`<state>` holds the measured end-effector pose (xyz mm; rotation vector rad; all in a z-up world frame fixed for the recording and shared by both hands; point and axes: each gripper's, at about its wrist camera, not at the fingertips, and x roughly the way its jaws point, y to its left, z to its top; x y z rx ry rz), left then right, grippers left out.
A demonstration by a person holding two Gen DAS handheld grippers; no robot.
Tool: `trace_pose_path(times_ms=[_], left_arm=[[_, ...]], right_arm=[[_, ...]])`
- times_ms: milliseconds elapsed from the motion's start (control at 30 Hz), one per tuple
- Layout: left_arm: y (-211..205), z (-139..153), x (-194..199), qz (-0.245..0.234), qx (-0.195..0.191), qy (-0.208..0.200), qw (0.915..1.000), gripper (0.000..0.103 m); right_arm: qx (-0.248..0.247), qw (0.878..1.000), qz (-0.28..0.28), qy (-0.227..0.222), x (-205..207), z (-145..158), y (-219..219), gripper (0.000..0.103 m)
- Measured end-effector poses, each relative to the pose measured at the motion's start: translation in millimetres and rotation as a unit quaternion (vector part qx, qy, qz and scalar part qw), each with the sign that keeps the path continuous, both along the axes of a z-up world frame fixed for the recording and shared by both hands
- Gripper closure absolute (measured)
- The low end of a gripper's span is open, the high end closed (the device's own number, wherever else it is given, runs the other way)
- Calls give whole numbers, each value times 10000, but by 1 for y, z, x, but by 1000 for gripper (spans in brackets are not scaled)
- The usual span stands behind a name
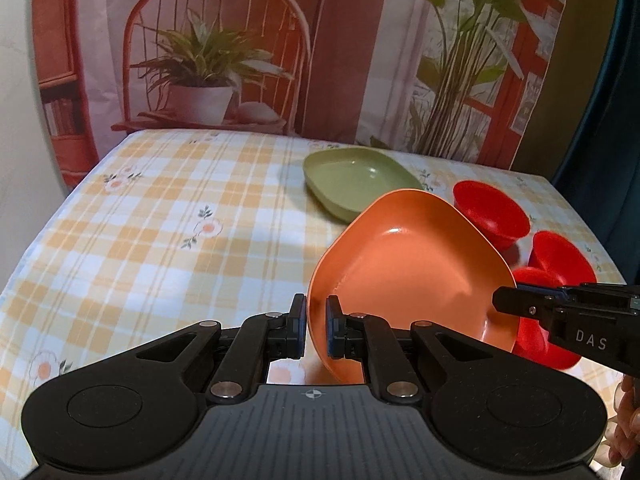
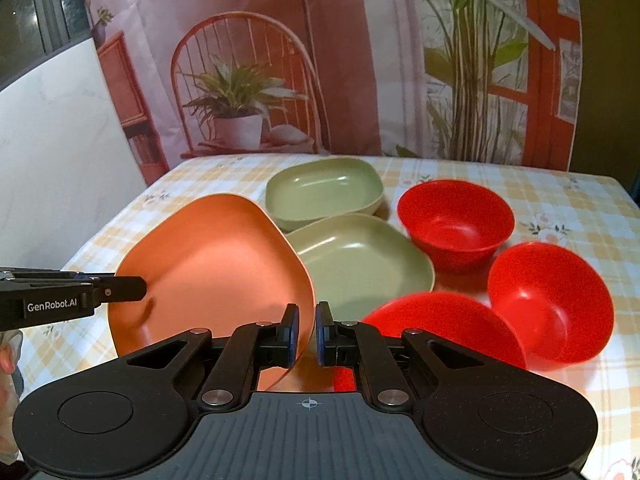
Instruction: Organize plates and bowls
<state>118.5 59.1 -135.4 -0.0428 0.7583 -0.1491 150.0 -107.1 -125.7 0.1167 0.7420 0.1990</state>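
Note:
An orange plate (image 1: 412, 264) is lifted and tilted above the table. My left gripper (image 1: 316, 330) is shut on its left rim. My right gripper (image 2: 307, 336) is shut on its right rim, and the plate (image 2: 212, 268) fills the left of the right wrist view. The right gripper also shows in the left wrist view (image 1: 504, 300). The left gripper also shows in the right wrist view (image 2: 136, 286). Two green plates (image 2: 324, 192) (image 2: 360, 264) lie behind the orange one. Three red bowls (image 2: 456, 220) (image 2: 552, 300) (image 2: 444, 328) stand to the right.
The table (image 1: 160, 220) has a yellow checked cloth with flowers. A printed backdrop (image 1: 240, 40) with a chair and plants hangs behind it. A white wall (image 2: 52, 160) is on the left.

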Motion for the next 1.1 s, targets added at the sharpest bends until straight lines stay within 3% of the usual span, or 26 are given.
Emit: trace_pose_path(times_ms=[733, 1100], left_arm=[[-35, 4, 56, -630, 159, -107, 9978, 92], [-38, -9, 82, -726, 87, 237, 9970, 92]], right_arm=[[-85, 9990, -430, 91, 41, 0, -37, 94], [-197, 9984, -417, 341, 62, -9, -43, 94]])
